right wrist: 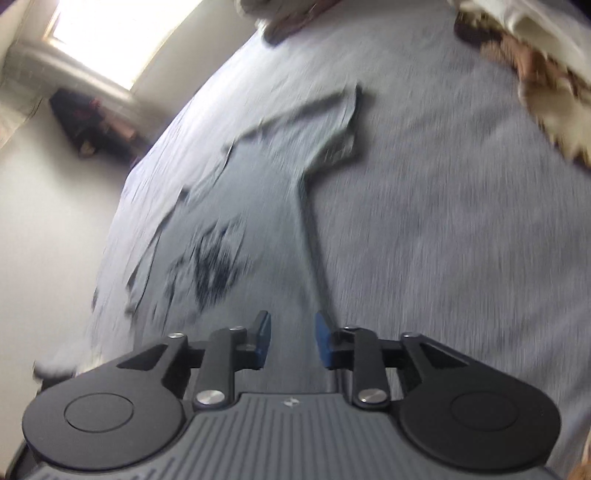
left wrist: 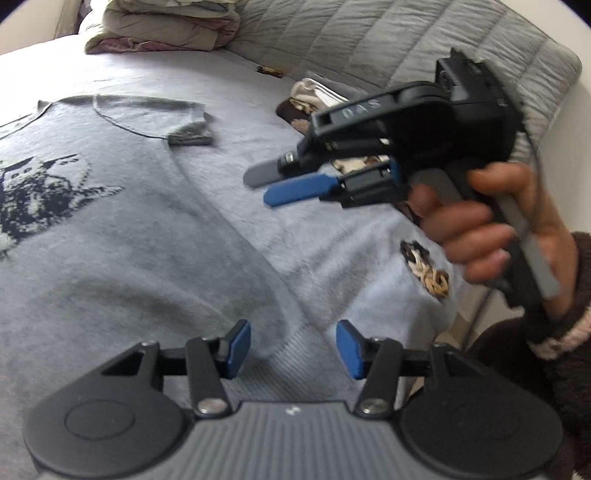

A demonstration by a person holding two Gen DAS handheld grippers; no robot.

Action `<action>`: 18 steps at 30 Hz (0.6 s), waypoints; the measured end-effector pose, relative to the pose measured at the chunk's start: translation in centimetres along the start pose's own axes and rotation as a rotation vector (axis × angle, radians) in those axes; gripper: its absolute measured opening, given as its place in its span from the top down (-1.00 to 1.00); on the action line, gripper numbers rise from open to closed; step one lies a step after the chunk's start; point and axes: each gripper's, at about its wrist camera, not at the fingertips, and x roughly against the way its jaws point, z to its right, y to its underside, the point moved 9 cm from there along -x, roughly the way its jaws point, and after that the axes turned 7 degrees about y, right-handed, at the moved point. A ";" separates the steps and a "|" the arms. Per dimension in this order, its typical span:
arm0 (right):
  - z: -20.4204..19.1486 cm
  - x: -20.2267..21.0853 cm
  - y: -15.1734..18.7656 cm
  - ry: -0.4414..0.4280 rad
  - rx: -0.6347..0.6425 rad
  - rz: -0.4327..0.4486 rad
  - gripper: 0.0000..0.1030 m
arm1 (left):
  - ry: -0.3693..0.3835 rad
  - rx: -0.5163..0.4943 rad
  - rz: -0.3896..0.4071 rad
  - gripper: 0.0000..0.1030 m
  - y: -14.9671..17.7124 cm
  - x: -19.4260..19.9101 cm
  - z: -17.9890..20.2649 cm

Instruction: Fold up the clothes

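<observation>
From the left wrist, the left gripper [left wrist: 293,349] has its jaws about half open with nothing between the blue pads; the hem of the grey T-shirt [left wrist: 110,229] lies just beyond and below them, spread flat with its dark animal print off to the left of the jaws and one short sleeve [left wrist: 188,125] well ahead. That spread-out lay suits a first fold, and both tools hanging free above the cloth looks like a pause between grasps. To the right of the jaws and ahead, a hand [left wrist: 480,229] in a dark fuzzy sleeve holds the right gripper [left wrist: 266,184] clear of the fabric, its blue and grey fingers only narrowly apart and empty. The shirt rests on a bed [left wrist: 332,240] covered in pale grey fleece; folded bedding [left wrist: 166,26] and a quilted grey headboard cushion [left wrist: 388,40] sit far ahead. From the right wrist, blurred, the right gripper [right wrist: 291,341] shows a small gap between the jaws and holds nothing; the T-shirt [right wrist: 258,221] stretches ahead of them, its side edge running from just right of the jaws. A bright window [right wrist: 110,33] and white wall lie far left.
</observation>
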 end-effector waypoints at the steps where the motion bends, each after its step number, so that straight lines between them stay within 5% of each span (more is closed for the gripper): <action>1: 0.1 -0.6 -1.0 0.009 -0.014 0.019 0.39 | -0.008 0.007 0.004 -0.11 -0.4 0.2 -0.6; 12: 3.5 -7.8 -8.3 0.079 -0.275 0.197 0.38 | -0.198 0.144 0.118 -0.32 -6.4 2.1 -11.6; 18: 2.4 -9.9 -10.5 0.073 -0.259 0.289 0.34 | -0.201 0.197 0.142 -0.37 -9.1 1.8 -15.6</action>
